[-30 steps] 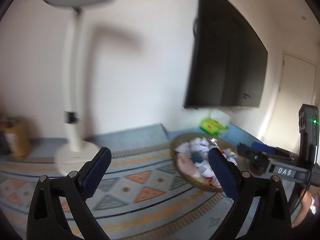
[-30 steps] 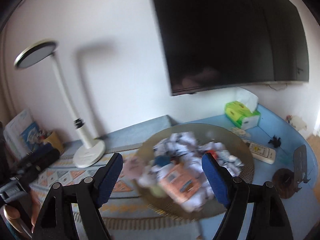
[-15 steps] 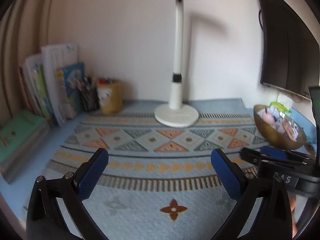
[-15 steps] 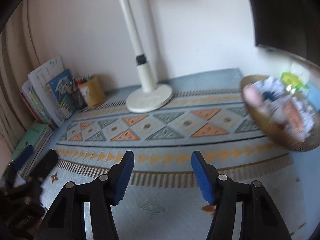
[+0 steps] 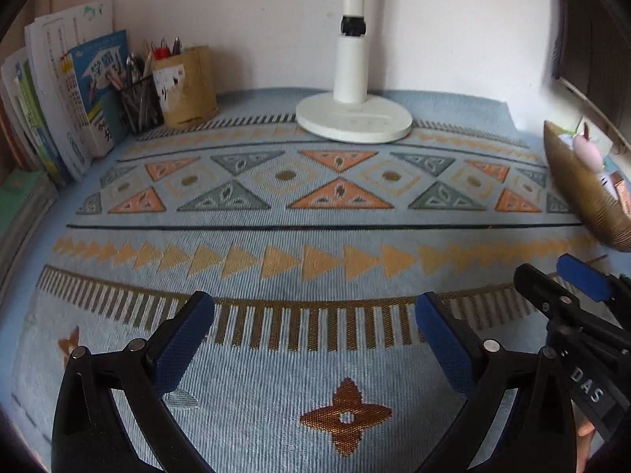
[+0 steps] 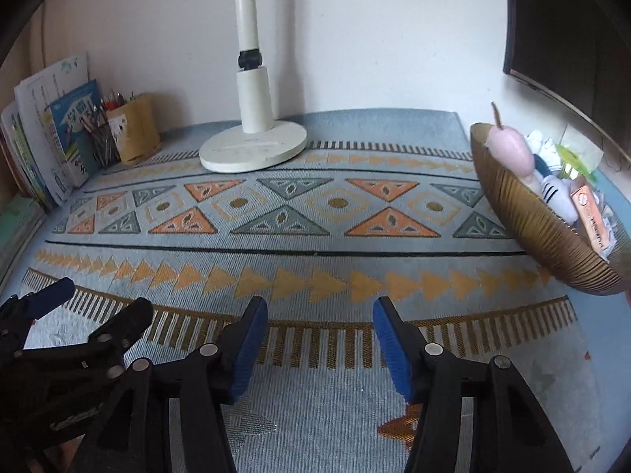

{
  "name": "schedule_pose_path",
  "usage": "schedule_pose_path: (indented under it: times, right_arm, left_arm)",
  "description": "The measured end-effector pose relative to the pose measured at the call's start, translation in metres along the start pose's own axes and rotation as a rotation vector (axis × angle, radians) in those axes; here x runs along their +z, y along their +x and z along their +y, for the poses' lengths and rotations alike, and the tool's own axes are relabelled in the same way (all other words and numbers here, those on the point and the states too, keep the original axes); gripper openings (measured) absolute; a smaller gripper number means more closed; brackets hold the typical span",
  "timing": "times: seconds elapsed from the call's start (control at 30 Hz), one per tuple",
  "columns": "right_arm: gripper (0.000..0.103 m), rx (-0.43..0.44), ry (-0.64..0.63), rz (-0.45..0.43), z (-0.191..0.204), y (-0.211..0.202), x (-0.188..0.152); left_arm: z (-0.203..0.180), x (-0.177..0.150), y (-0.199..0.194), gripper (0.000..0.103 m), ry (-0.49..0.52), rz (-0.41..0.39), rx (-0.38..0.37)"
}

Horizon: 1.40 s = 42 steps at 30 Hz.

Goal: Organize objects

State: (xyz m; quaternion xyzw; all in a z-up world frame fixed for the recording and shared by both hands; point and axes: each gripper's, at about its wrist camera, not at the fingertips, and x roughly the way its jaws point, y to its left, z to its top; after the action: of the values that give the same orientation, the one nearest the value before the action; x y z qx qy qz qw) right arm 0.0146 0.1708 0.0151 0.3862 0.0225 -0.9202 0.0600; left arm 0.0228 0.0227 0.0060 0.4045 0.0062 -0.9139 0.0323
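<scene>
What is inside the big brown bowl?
The brown bowl holds a pink plush toy, something white with dark stripes, an orange packet and crumpled white bits. Whatever lies underneath them is covered, so it cannot be seen.

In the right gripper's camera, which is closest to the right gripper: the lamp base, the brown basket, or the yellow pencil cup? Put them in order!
From the right gripper:
1. Brown basket, off to the right, nearest.
2. Lamp base, ahead and slightly left, near the wall.
3. Yellow pencil cup, far back in the left corner beside the books.
</scene>
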Motion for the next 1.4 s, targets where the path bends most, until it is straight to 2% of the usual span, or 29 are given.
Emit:
schedule_pose_path:
  times: [0.1, 0.13, 0.23, 0.4, 1.2, 1.4]
  right_arm:
    - [0.054, -0.002, -0.001, 0.007, 0.0, 0.002, 0.0]
    - [0.054, 0.001, -0.002, 0.009, 0.0, 0.002, -0.001]
    - [0.054, 0.004, -0.001, 0.003, 0.0, 0.001, -0.001]
    - [0.054, 0.002, -0.008, -0.002, 0.001, 0.001, -0.001]
    - [0.064, -0.001, -0.006, -0.004, 0.0, 0.001, -0.001]
    - [0.065, -0.007, -0.012, 0.004, 0.002, 0.003, 0.0]
  left_arm:
    - [-0.003, -0.002, 0.003, 0.102, -0.003, 0.025, 0.005]
    - [-0.003, -0.003, 0.0, 0.102, -0.009, 0.013, 0.022]
    - [0.002, -0.003, -0.008, 0.102, -0.027, -0.032, -0.001]
    - [0.007, 0.0, 0.003, 0.102, -0.041, 0.025, -0.005]
    - [0.008, -0.002, 0.006, 0.102, -0.044, 0.04, -0.011]
    - [0.006, -0.002, 0.012, 0.102, -0.044, 0.067, 0.021]
